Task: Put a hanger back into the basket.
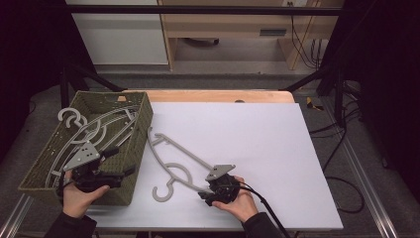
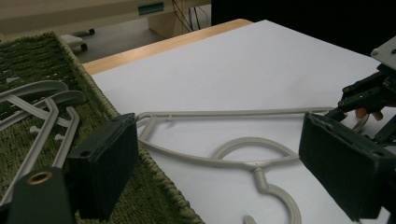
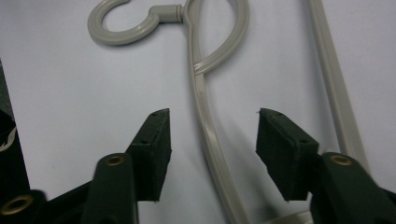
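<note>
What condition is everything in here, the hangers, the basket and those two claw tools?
Hanger on the table: lying flat on the white sheet, its arm between the right tool's jaws, not pinched.
Hangers in the basket: piled loosely, one hook over the rim.
Basket: upright, at the table's left edge.
Left gripper: open, empty, at the basket's edge.
Right gripper: open, astride the hanger arm.

White sheet (image 1: 257, 148) covers wooden tabletop (image 1: 218, 95). Green woven basket (image 1: 141, 130) at left edge, several grey hangers (image 1: 101, 130) inside. Black cables (image 1: 341, 163) on floor right.
</note>
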A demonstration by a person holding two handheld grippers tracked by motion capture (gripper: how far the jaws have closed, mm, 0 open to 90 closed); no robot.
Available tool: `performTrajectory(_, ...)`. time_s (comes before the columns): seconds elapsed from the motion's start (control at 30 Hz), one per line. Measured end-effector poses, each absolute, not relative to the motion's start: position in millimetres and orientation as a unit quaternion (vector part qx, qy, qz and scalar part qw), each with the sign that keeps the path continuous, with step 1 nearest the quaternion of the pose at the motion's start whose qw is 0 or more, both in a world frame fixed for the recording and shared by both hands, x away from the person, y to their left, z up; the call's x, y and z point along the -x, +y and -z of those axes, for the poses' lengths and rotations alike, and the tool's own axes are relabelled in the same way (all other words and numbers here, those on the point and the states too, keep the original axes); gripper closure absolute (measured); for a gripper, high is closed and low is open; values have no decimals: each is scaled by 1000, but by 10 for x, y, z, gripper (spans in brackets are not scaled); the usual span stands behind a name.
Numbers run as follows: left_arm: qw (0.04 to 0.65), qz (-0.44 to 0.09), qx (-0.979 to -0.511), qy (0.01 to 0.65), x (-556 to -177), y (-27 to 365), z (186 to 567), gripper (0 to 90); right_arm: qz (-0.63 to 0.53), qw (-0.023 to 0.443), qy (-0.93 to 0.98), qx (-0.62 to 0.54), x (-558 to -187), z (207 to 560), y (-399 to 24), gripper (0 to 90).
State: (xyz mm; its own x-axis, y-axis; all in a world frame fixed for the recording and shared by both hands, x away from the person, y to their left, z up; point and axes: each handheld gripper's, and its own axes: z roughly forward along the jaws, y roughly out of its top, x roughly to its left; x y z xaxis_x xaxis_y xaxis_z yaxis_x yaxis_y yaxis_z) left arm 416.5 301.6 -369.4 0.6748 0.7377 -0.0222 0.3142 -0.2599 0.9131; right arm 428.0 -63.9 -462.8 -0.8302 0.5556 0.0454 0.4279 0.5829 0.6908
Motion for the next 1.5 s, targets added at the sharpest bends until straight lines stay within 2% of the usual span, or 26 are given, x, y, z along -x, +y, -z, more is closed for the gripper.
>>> performTrajectory(0.17,500,-210,-767,342,-4165,3004,3697,119,-349,72,894,-270,-4294,4672,-630,558)
performTrajectory(0.47,501,-209,-767,342,-4169,3004,3694,122,-336,83,901,-262,-4314,4715,-608,698)
performTrajectory(0.57,500,-209,-768,342,-4170,3003,3697,123,-335,85,902,-259,-4325,4717,-614,718)
performTrajectory(0.63,501,-209,-768,341,-4166,2999,3694,123,-337,79,905,-248,-4328,4716,-619,772)
performTrajectory(0.77,501,-209,-768,341,-4166,3002,3696,124,-335,85,909,-233,-4323,4715,-625,782)
performTrajectory(0.93,500,-208,-768,341,-4164,2999,3697,126,-333,62,917,-211,-4338,4699,-679,805)
performTrajectory(1.5,502,-205,-772,332,-4138,2974,3685,131,-316,19,929,-192,-4326,4613,-1359,815)
